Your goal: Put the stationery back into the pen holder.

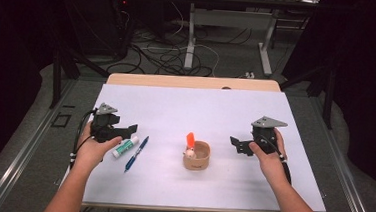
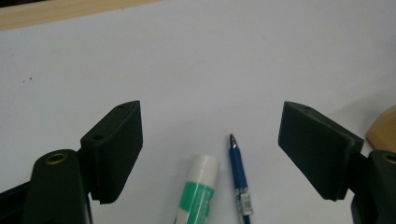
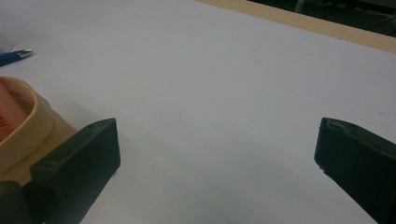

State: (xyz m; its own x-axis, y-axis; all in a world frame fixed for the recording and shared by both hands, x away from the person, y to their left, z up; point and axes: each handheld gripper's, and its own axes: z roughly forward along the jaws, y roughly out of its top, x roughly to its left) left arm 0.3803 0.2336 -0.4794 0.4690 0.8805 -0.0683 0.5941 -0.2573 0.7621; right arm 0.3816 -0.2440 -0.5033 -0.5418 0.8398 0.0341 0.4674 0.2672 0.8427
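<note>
A white and green glue stick (image 1: 125, 147) and a blue pen (image 1: 136, 153) lie side by side on the white table cover (image 1: 191, 106), left of centre. My left gripper (image 1: 132, 128) hovers just above and behind them. In the left gripper view its jaws (image 2: 212, 112) stand open, with the glue stick (image 2: 198, 191) and pen (image 2: 239, 179) lying between them untouched. A tan round cup (image 1: 196, 156) at centre holds an orange-tipped item (image 1: 190, 139). My right gripper (image 1: 233, 142) is to its right, open and empty (image 3: 219, 126), with the cup (image 3: 23, 126) beside its left jaw.
The table's wooden far edge (image 1: 192, 81) shows beyond the white cover. Behind it the floor holds cables (image 1: 169, 54) and desk legs (image 1: 266, 46). Dark curtains flank both sides. A rim of the cup (image 2: 385, 130) shows at the right of the left gripper view.
</note>
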